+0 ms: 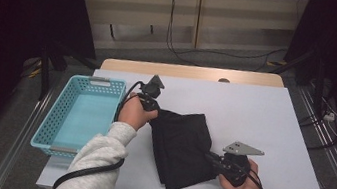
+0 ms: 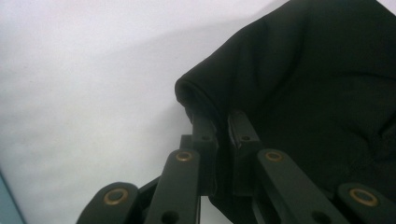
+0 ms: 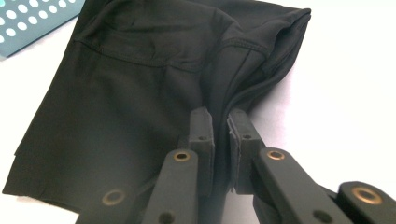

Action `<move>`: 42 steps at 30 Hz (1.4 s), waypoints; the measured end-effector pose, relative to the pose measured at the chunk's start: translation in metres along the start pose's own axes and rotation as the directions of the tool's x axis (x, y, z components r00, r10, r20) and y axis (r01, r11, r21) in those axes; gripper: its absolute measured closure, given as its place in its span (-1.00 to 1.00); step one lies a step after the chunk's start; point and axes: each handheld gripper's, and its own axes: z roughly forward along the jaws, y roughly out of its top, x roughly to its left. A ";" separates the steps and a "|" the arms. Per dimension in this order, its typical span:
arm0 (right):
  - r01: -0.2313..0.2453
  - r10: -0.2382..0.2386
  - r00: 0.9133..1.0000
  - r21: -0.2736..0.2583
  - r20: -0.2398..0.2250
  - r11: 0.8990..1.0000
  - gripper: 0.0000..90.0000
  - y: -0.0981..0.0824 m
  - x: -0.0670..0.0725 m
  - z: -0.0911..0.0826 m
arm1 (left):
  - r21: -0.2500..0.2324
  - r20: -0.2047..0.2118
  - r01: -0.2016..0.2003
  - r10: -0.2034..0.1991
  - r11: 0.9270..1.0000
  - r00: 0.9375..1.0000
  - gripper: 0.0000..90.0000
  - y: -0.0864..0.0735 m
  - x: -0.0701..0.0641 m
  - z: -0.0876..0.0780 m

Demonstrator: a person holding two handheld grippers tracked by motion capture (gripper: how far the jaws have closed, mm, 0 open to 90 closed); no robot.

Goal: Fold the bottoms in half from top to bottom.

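The left gripper [image 1: 154,106] and right gripper [image 1: 211,156] both pinch the black cloth [image 1: 181,147] tight. It is folded on the table [image 1: 278,121]. The blue basket [image 1: 80,111] has nothing in it yet.

Left gripper [image 2: 223,122] jaws pinch the folded edge of the black cloth [image 2: 308,84], lifted above the white table [image 2: 84,93]

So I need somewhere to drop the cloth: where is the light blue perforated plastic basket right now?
In the high view the light blue perforated plastic basket sits at the table's left edge, just left of the left gripper.
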 end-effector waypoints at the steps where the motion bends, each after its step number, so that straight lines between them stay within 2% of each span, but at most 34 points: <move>1: -0.002 0.002 1.000 -0.002 0.000 1.000 0.83 0.000 0.000 -0.001 | 0.004 0.002 -0.001 0.001 1.000 1.000 0.86 0.001 0.000 -0.001; 11: 0.001 -0.001 1.000 -0.034 0.001 0.999 0.83 0.006 0.002 -0.002 | 0.030 0.009 -0.003 0.003 1.000 1.000 0.86 0.007 0.002 -0.014; 24: 0.022 -0.023 1.000 -0.059 -0.019 0.998 0.83 0.014 0.016 0.002 | 0.090 -0.033 -0.003 0.006 0.996 0.999 0.86 0.014 0.007 -0.037; 31: 0.034 -0.036 0.999 -0.077 -0.027 0.996 0.83 0.019 0.022 0.004 | 0.099 -0.038 -0.001 0.005 0.995 0.999 0.86 0.018 0.010 -0.048; 42: 0.039 -0.043 0.998 -0.110 -0.040 0.993 0.83 0.025 0.029 0.008 | 0.087 -0.039 0.010 -0.006 0.996 0.999 0.86 0.016 0.019 -0.065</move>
